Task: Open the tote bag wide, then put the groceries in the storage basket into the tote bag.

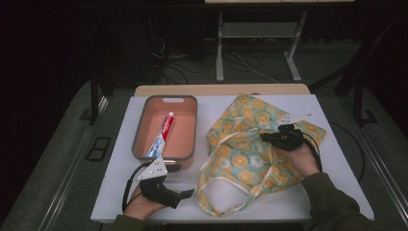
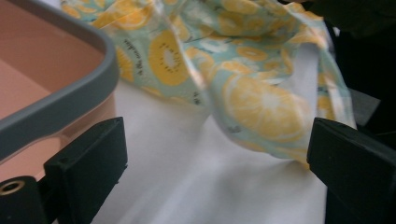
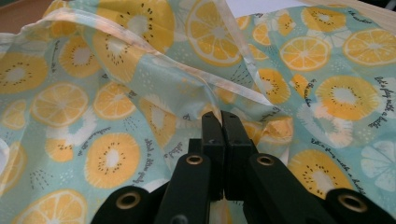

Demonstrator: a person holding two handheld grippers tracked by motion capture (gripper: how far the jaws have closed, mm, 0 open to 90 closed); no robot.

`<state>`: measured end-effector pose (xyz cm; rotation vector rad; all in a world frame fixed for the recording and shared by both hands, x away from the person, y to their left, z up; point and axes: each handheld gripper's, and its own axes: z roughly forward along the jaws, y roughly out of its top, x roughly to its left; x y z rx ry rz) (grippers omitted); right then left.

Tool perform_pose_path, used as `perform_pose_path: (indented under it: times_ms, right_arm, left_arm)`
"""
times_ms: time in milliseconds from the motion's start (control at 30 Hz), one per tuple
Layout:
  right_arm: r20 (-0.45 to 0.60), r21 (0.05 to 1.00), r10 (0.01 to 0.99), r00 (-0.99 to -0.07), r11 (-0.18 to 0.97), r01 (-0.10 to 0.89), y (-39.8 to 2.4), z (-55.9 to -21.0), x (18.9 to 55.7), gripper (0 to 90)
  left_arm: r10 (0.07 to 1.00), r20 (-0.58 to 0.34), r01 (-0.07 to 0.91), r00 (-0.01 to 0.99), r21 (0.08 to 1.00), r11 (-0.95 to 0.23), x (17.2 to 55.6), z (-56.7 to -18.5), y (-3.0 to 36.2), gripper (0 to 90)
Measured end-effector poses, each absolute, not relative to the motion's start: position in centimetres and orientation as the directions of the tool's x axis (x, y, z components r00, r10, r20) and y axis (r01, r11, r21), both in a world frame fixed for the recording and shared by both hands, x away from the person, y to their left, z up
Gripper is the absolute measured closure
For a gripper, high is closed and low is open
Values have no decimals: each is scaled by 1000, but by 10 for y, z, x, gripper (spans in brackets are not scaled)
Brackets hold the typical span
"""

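White table (image 1: 337, 159), far edge backed by a wooden strip; bare room along your near edge and down the left margin.

Cloth bag (image 1: 250, 144), lemon print, lies crumpled over the right half of the table, long axis running near-left to far-right. Its handle loop (image 1: 211, 192) trails toward the near edge, ending between your two hands.

Pink bin (image 1: 187, 144) with a grey rim sits far left, just beside the bag's left edge. Toothpaste tube (image 1: 162, 134) lies inside it, pointing near to far.

Your right gripper (image 1: 284, 138) rests on top of the bag at mid-right. In the right gripper view the jaws stand pressed together, with a fold of the fabric (image 3: 205, 100) bunched at their tips; it looks pinched, so treat the bag as gripped.

Your left gripper (image 1: 185, 193) sits near-left, jaws apart and holding nothing. In the left gripper view the bag's hem (image 2: 261, 112) lies ahead and right of the jaws, and the bin corner (image 2: 100, 70) close on the left.

Left hand is nearer the tube and the handle loop. My read: any lift of the bag has free space to the near right; the bin rim crowds the left side.
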<state>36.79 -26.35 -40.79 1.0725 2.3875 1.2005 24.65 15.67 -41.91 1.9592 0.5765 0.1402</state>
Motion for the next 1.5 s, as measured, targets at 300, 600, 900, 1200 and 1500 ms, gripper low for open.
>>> perform_pose_path:
  times_ms: [300, 600, 900, 1200, 1500]
  right_arm:
    - [85, 773, 709, -700, 396, 495, -264, -407, 367, 893]
    - [83, 775, 706, -704, 399, 491, -264, -406, 366, 892]
    - [81, 773, 701, -709, 405, 488, -262, -407, 367, 892]
    - [78, 774, 695, -715, 409, 482, -262, -406, 365, 892]
    - [74, 778, 696, -715, 409, 478, -263, -405, 365, 892]
  left_arm:
    - [427, -154, 311, 891, 892, -329, 256, -392, 155, 38]
    - [466, -127, 309, 876, 889, -337, 280, -370, 153, 2]
    - [524, -102, 327, 846, 874, -359, 317, -359, 154, 0]
    - [593, -69, 329, 802, 880, -342, 366, -345, 161, 6]
    - [683, -52, 393, 729, 848, -355, 408, -364, 176, 121]
